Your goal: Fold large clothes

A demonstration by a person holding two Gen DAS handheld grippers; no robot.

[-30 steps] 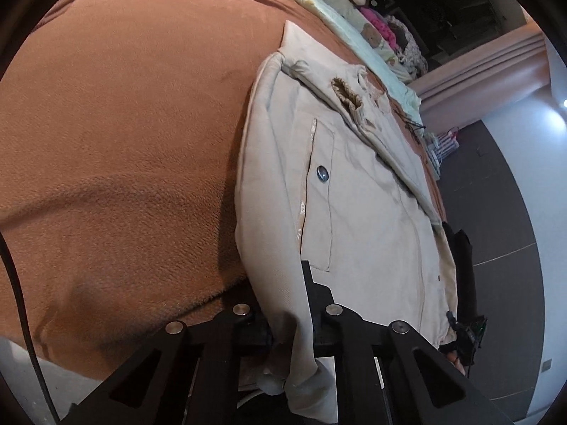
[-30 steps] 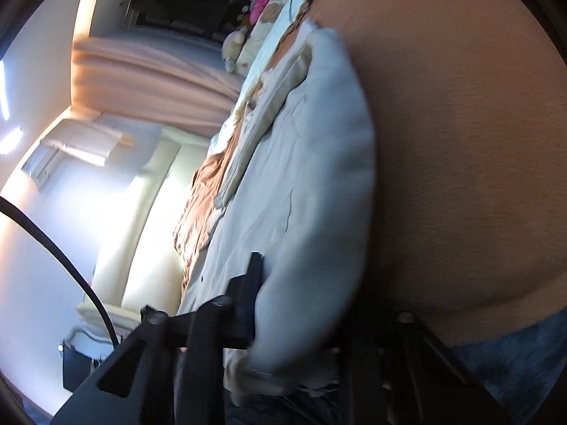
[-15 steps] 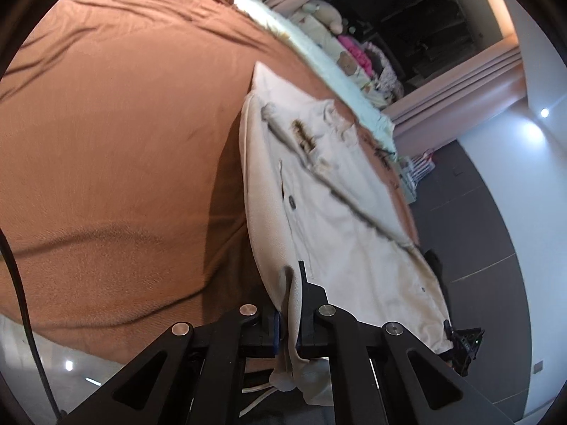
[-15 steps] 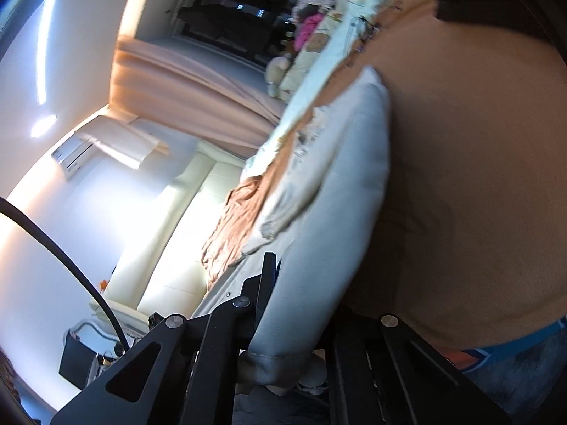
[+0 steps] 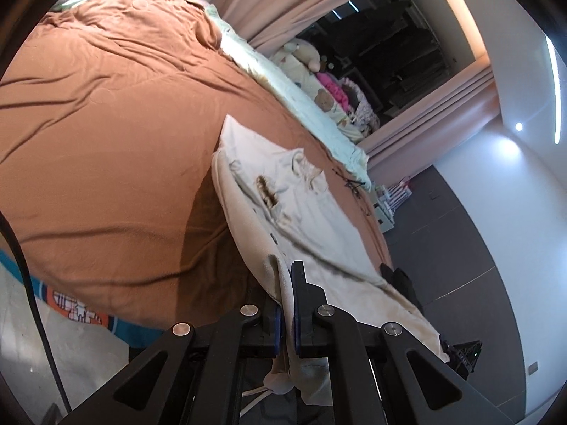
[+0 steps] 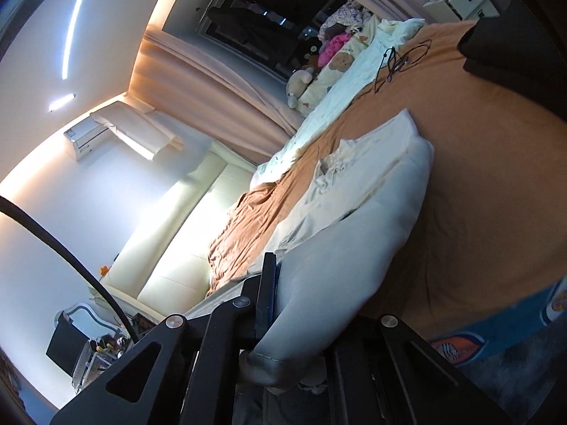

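A cream jacket (image 5: 304, 219) with a brown furry collar lies lengthwise on the brown bedspread (image 5: 106, 134), its near hem raised off the bed. My left gripper (image 5: 287, 283) is shut on one bottom corner of the jacket, cloth pinched between the blue pads. In the right wrist view the same jacket (image 6: 358, 219) runs away from me; my right gripper (image 6: 283, 283) is shut on the other bottom corner, and the thick padded edge bulges over and hides the right finger. Both held corners hang above the bed.
A pale quilt (image 5: 283, 88) with plush toys (image 5: 304, 53) lines the bed's far side. A black cable (image 6: 397, 60) lies on the bedspread (image 6: 496, 177). A dark folded item (image 6: 510, 35) sits near the far corner. A patterned rug (image 5: 81, 311) shows below the bed's edge.
Both grippers have risen and drawn back with the jacket's bottom corners, lifting the hem off the bed. More of the room and bed now shows in both views.
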